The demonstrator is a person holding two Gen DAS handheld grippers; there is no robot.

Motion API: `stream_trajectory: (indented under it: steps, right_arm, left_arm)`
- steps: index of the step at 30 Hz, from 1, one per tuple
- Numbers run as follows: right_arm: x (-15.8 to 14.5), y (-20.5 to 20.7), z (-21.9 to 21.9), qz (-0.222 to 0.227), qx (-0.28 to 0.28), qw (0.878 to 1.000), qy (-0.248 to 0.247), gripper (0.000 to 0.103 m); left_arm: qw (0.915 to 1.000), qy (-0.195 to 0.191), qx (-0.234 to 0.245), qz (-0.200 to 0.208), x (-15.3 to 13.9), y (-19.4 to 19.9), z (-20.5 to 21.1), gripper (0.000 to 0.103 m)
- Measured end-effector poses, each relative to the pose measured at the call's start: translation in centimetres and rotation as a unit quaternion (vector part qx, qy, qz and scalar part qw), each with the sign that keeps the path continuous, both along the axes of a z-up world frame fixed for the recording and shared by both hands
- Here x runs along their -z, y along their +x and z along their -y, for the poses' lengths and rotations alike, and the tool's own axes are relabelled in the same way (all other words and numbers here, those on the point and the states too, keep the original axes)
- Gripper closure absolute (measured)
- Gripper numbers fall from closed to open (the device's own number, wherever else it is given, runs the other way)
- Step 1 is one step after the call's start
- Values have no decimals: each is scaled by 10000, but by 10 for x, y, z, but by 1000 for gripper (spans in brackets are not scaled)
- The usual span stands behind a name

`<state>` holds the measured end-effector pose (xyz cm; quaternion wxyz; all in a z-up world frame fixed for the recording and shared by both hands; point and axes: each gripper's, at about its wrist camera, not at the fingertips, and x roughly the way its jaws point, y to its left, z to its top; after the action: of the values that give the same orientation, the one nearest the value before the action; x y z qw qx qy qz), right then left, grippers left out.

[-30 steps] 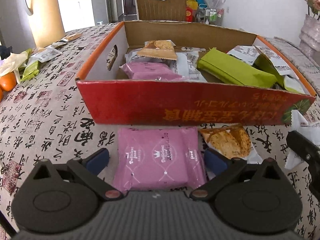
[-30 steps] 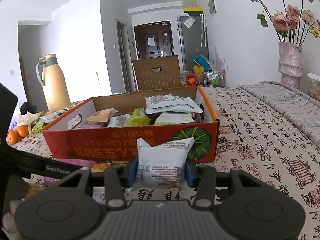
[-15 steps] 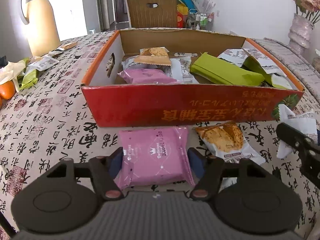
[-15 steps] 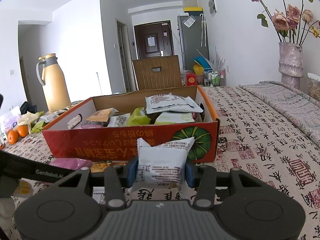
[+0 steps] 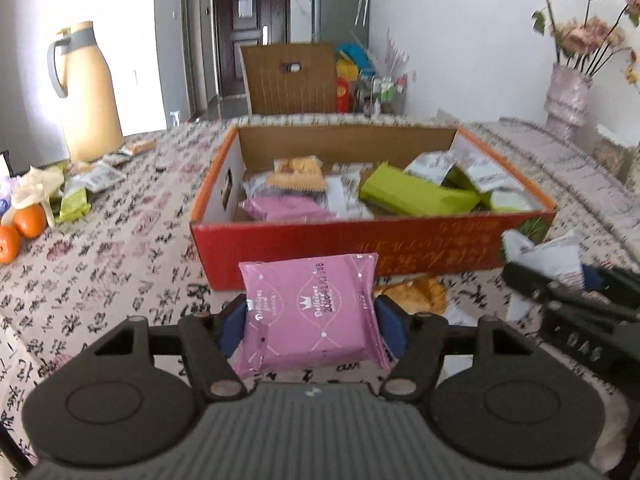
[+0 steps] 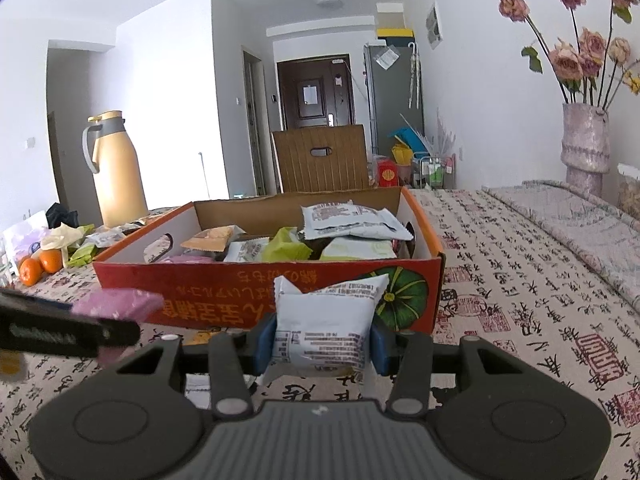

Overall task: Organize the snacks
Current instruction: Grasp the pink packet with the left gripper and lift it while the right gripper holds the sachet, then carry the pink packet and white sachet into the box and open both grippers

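Left gripper point(image 5: 310, 322) pinches a pink snack packet point(image 5: 308, 312) between its blue pads, one pad pressed on each side edge, and the packet is raised off the patterned tablecloth point(image 5: 112, 248) in front of the red cardboard box point(image 5: 360, 246). Right gripper point(image 6: 322, 340) likewise clamps a white snack packet point(image 6: 324, 324), held upright just before the box's near wall, by the green pumpkin print at its corner. From the right wrist view the pink packet shows at the left, blurred, with the other gripper's dark finger across it. Inside the open box lie more snacks: another pink packet point(image 5: 286, 208) near the front left, a green packet point(image 5: 416, 196) tilted towards the right, a biscuit packet point(image 5: 296, 176) further back, and white packets point(image 6: 352, 222) piled at the right end. On the cloth just beside the box's front wall lies an orange-brown pastry packet point(image 5: 416, 294). Well off to the left stand a tan thermos jug point(image 5: 90, 92) and two oranges point(image 5: 18, 232), with loose wrappers between them
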<state>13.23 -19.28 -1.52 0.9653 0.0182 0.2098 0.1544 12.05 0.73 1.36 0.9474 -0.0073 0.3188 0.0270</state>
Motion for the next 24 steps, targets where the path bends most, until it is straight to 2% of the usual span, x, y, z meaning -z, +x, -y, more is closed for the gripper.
stream_trajectory:
  steps: [13,24]
  right_arm:
    - [-44,1,-10,563,-153,9983,-58,57]
    - [-66,60,-24,644,-75,9978,-134,57]
  left_arm:
    - [9975,-14,78,707,-47,6,5,34]
    - [9950,-63,-70,990,-65,42,2,34]
